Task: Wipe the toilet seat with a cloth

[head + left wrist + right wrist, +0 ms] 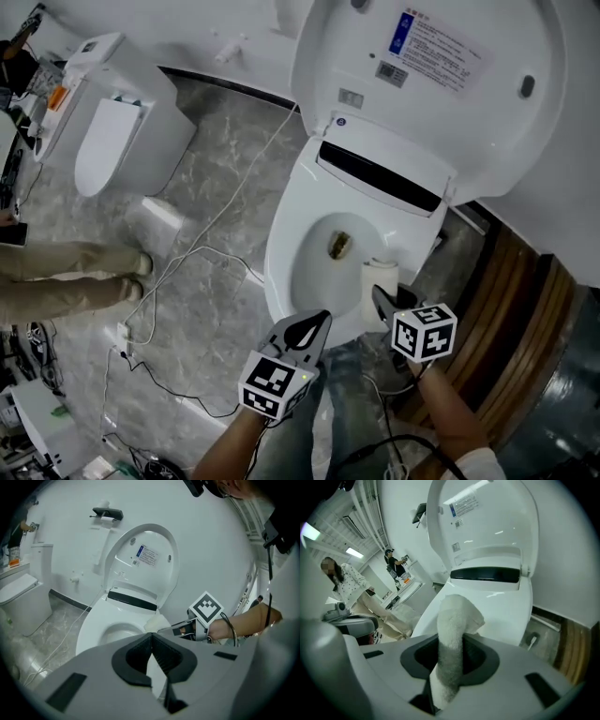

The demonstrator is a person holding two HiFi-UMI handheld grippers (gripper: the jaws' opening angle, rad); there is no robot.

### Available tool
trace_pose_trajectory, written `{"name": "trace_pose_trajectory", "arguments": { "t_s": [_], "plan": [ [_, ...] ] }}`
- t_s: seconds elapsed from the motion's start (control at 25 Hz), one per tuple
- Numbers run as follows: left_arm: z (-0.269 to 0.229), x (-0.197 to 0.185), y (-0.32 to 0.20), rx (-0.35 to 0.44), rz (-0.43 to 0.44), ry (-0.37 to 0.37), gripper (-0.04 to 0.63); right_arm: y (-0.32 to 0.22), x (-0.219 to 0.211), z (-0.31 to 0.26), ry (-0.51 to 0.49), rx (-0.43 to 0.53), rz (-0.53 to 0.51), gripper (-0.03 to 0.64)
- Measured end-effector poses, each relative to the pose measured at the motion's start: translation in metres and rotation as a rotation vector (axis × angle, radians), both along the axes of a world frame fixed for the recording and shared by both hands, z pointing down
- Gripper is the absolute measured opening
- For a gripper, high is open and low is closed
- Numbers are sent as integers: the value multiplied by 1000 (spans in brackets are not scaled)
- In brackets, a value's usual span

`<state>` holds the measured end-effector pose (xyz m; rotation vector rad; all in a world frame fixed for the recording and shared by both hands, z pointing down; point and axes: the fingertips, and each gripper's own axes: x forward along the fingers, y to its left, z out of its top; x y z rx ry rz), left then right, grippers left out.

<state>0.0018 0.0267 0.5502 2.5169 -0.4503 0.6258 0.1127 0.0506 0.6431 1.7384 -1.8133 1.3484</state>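
Right, my right gripper (382, 298) pinches the cloth (379, 274) over the toilet seat's (279, 267) right rim, my left gripper (314, 330) is closed on nothing, so I'd best press flat and sweep around.

Toilet seat (279, 272): glossy, smooth white. Cloth (451, 625): rough, fluffy terry. Floor (220, 178): polished grey marble look. Side panel (517, 309): wood-grained.
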Motion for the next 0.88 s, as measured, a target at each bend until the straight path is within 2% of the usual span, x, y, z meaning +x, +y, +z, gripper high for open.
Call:
{"name": "trace_pose_trajectory", "arguments": {
  "t_s": [0.24,0.48,0.6,0.72,0.88],
  "plan": [
    [-35,-48,-1,16,-82,-34,11,8,-42,-48,-3,30,30,100],
    [-104,-86,-7,72,-177,-66,11,23,-79,-133,33,93,113,100],
    [-148,-93,-9,62,-226,-30,11,34,-94,-184,49,123,133,100],
    [-195,-95,-6,40,-253,31,11,49,-100,-228,117,152,117,100],
    [-242,-103,0,90,-245,32,11,67,-100,-264,170,177,130,100]
  ]
}}
